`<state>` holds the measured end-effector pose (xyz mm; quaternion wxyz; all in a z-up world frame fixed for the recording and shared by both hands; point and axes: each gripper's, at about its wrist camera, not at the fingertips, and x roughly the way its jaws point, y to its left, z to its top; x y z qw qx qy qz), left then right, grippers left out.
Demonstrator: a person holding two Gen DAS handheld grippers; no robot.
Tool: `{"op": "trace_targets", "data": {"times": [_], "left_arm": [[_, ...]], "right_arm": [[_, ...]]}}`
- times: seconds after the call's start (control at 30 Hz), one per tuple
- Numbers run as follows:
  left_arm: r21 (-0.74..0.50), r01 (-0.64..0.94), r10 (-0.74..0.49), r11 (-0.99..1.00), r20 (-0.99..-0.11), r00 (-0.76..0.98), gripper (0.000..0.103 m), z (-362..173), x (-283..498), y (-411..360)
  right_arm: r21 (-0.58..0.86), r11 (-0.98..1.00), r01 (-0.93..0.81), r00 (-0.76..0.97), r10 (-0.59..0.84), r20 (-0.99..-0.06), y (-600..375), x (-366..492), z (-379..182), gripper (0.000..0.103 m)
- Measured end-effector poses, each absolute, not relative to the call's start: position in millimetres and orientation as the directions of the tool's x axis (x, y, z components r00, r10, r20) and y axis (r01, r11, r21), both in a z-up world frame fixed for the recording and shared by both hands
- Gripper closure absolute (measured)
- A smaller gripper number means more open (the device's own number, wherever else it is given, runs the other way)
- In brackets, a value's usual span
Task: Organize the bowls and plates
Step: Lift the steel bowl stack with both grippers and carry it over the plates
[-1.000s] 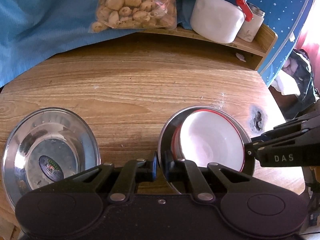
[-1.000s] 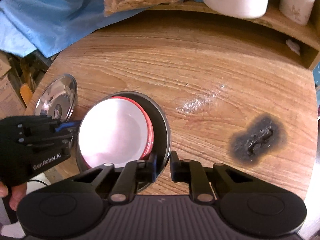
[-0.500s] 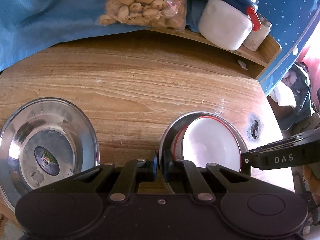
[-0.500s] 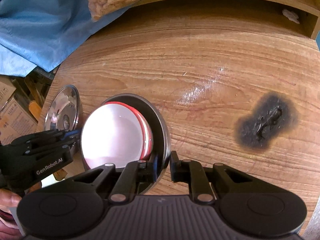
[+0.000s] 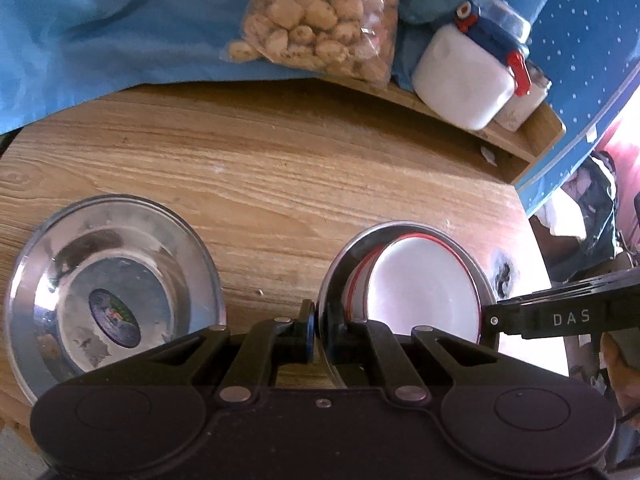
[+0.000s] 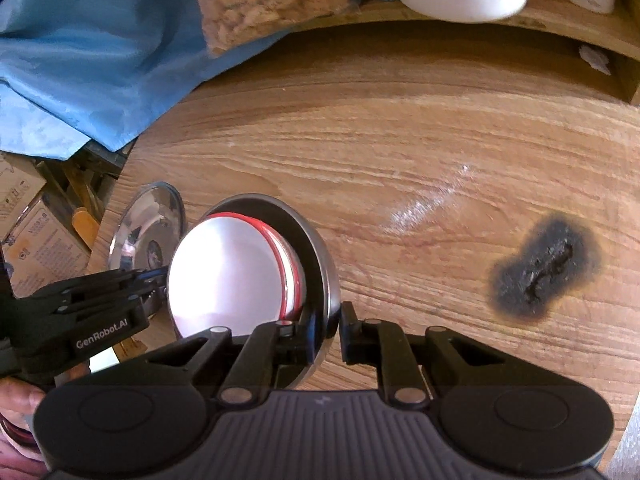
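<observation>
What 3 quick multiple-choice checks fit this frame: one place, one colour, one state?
1. Where is the white bowl?
A. inside the steel bowl
B. on the shelf
C. on the blue cloth

2. What colour is the white bowl's rim?
A. green
B. red
C. black

3. What is the left tool doing?
A. hanging wide open
B. pinching the bag
C. shut on the steel bowl's rim

Key: A, the white bowl is nested in the steel bowl; B, a red line rings it; C, the left tool clamps that rim.
</observation>
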<state>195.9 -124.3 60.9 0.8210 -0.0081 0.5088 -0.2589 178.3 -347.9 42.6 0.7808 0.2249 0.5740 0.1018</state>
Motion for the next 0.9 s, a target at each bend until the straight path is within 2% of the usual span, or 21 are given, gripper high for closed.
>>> {"op": "trace_targets", "data": {"times": [0.9], "left_arm": [[-0.270,0.234,-0.353,0.934,-0.802,0.482,0.100,89,210,-26]], "right_arm": [[0.476,0.873,-0.103,0.292,0.484,-0.825,-253,239,73,0.088]]}}
